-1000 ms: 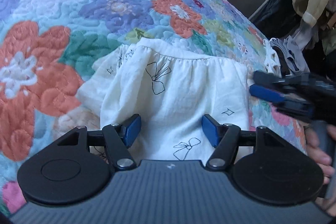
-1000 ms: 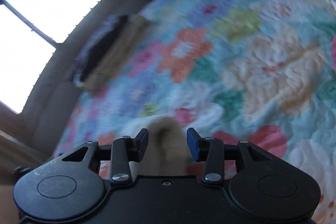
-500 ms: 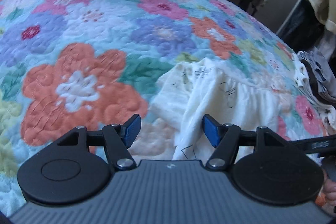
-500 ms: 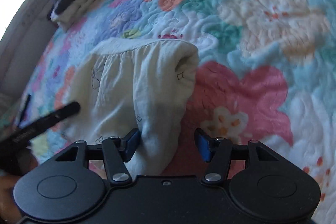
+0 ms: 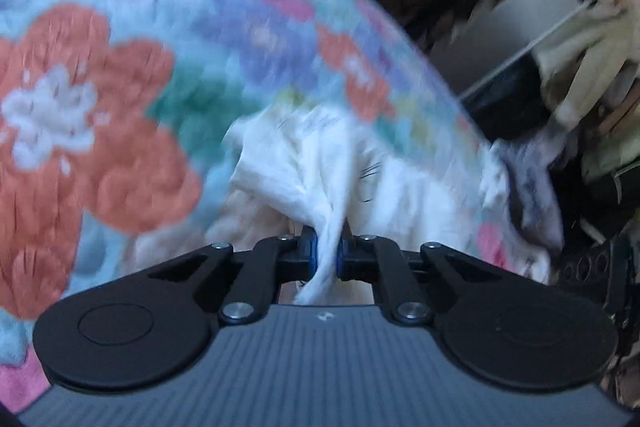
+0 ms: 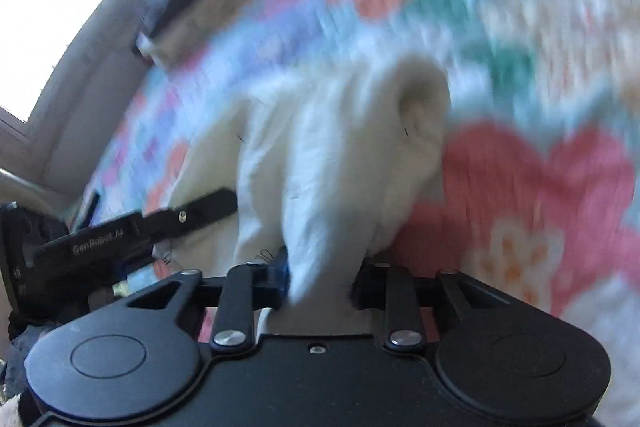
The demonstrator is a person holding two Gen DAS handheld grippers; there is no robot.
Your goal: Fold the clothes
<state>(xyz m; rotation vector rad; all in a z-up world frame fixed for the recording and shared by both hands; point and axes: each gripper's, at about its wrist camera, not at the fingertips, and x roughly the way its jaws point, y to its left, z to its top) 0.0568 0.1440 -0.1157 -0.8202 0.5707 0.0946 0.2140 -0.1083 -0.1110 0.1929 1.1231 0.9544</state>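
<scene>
I'm pinching white garment [image 5: 320, 163] with left gripper [image 5: 327, 255], bunched fold squeezing between pads. Right gripper [image 6: 320, 277] is clamping another fold. Garment is lying on floral quilt [image 5: 100, 99], views blurring.

Left gripper [image 5: 327, 257] clamped on a bunched fold of the white garment [image 5: 320, 167] over the floral quilt [image 5: 120, 87].

The blue-padded fingers [image 5: 310, 253] stand pressed close together, with a twisted rope of cream cloth squeezed between them and a short tail poking out behind, toward the gripper body. Ahead of the fingertips the garment fans out, gathered and wrinkled, with thin black line drawings on it. A large orange flower of the quilt lies to the left of the claw. Far ahead and to the right, past the bed's edge, hang blurred clothes [image 5: 580, 47], with a crumpled pile [image 5: 532, 179] below them. The whole view is motion-smeared.
</scene>
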